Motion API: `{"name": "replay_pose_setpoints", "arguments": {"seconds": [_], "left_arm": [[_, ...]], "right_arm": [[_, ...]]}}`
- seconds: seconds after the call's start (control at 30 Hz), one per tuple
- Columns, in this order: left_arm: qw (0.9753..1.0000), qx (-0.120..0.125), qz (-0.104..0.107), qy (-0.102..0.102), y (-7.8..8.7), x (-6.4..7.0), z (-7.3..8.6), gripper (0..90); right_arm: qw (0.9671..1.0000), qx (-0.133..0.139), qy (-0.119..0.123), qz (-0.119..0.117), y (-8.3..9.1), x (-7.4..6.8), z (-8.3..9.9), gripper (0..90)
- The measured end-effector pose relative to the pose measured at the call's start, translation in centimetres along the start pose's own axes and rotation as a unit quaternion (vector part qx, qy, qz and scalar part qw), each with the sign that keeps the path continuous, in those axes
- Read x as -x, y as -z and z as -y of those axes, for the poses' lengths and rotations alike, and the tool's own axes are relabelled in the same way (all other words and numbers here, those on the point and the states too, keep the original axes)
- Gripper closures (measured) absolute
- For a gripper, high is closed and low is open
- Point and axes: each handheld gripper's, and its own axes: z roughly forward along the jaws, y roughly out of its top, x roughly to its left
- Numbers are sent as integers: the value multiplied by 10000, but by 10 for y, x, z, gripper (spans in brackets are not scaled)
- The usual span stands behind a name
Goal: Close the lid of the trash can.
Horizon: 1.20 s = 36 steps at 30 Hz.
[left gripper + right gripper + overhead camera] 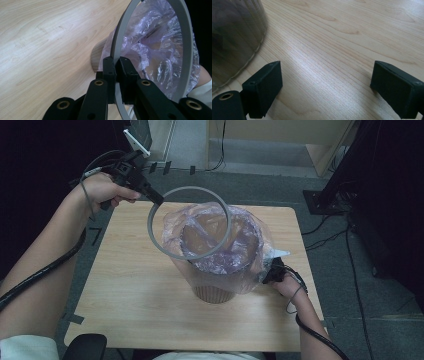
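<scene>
You are working with one grey ring (pixel 165 251), one bin (pixel 215 287) and one purple bag (pixel 245 265) lining it, all on the wooden table (pixel 125 290). Your left gripper (pixel 155 198) is clamping the ring's rim at about ten o'clock of the bin, jaws pressed together on it (the left gripper view shows the band pinched between them), holding it tilted over the bag's mouth. Your right gripper (pixel 270 272) is sitting at the bin's four o'clock, just beside the bag, jaws spread wide over bare wood.
</scene>
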Motion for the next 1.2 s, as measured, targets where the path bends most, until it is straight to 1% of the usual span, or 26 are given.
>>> {"name": "replay_pose_setpoints", "arguments": {"seconds": [0.13,0.2,0.5,0.6,0.97,1.2], "left_arm": [[10000,50,32,24,-4,0,-3,844],[10000,35,31,-14,-6,1,-5,844],[10000,36,70,-42,-12,6,-10,844],[9999,9,103,-64,-16,7,-11,844],[9999,-14,104,-98,-24,12,-17,844],[9997,-74,147,-164,-34,17,-22,843]], "right_arm": [[10000,0,0,1,0,0,0,104],[10000,0,0,1,0,0,0,104],[10000,0,0,-1,0,0,0,104],[10000,0,0,1,0,0,0,104],[10000,-1,-1,0,0,0,0,104],[10000,0,-2,0,0,0,0,104]]}}
